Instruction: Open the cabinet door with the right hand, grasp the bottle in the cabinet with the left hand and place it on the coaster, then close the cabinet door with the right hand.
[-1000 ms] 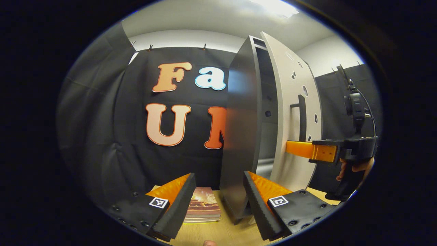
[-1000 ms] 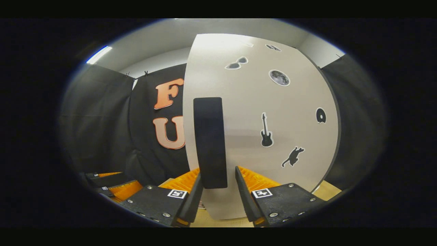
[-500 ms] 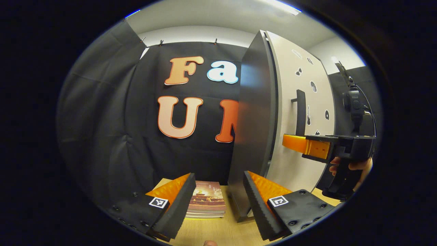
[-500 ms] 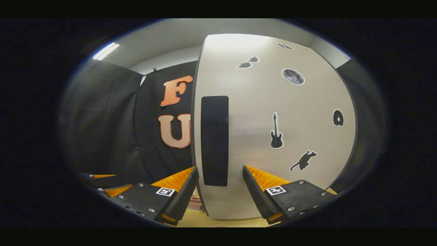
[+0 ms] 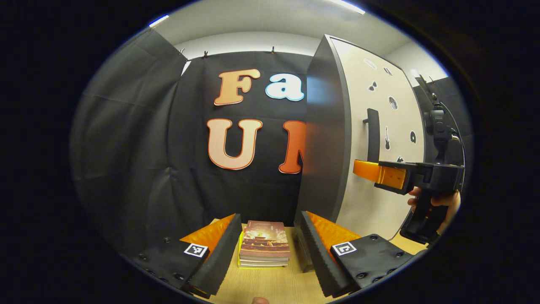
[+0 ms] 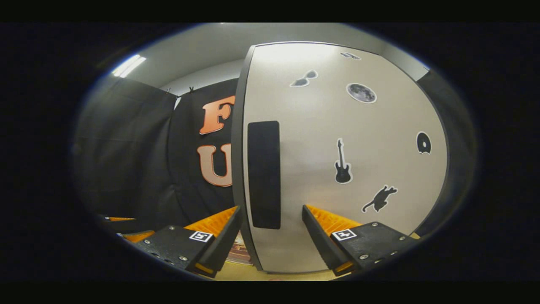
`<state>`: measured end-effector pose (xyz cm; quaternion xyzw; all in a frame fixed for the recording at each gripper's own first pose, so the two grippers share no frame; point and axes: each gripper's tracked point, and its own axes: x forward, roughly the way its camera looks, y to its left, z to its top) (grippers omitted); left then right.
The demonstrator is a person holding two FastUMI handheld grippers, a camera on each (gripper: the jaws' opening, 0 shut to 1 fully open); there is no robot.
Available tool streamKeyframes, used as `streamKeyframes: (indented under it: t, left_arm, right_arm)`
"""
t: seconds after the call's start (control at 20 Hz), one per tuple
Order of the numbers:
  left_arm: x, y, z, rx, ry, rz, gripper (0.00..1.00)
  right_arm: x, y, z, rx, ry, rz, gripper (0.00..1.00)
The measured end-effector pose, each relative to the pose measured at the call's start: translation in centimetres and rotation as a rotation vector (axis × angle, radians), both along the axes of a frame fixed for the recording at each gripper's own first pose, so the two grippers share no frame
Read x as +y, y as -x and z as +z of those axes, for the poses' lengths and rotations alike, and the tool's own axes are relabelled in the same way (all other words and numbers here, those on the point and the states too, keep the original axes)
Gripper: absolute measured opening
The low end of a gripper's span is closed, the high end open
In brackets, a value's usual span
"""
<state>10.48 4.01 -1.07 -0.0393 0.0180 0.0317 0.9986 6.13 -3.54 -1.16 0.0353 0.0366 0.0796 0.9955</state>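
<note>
The cabinet point(image 5: 325, 139) stands on the wooden table, with a dark grey side and a white door point(image 6: 337, 126) bearing small stickers. The door lies flush against the cabinet body. Its dark vertical handle point(image 6: 264, 169) sits between the fingers of my right gripper point(image 6: 271, 209), which is open, with a gap on each side of the bar. In the left gripper view, the right gripper point(image 5: 365, 168) points at the lower end of the handle point(image 5: 373, 131), held by a hand point(image 5: 438, 200). My left gripper point(image 5: 270, 217) is open and holds nothing, low over the table, left of the cabinet.
A small stack of books point(image 5: 264, 244) lies on the wooden table point(image 5: 270, 283) just ahead of the left gripper's fingers, beside the cabinet's left foot. Black cloth walls close in the back and left.
The door has swung from ajar to flush with the cabinet. The right gripper followed it in and its fingers spread apart off the handle. The left gripper shifted, so the cabinet sits further right.
</note>
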Motion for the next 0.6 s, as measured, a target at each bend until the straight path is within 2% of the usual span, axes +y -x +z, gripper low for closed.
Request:
streamKeyframes:
  t: [0.25, 0.6]
  left_arm:
    - [-0.5, 0.0, 0.4, -0.005, 0.002, 0.004, 0.92]
    - [-1.5, 1.3, 1.0, -0.011, -0.003, 0.06, 0.92]
  right_arm:
    - [-0.6, 0.5, -0.1, 0.006, 0.009, 0.0, 0.9]
    - [-4.2, 5.4, 0.6, -0.014, 0.05, -0.012, 0.91]
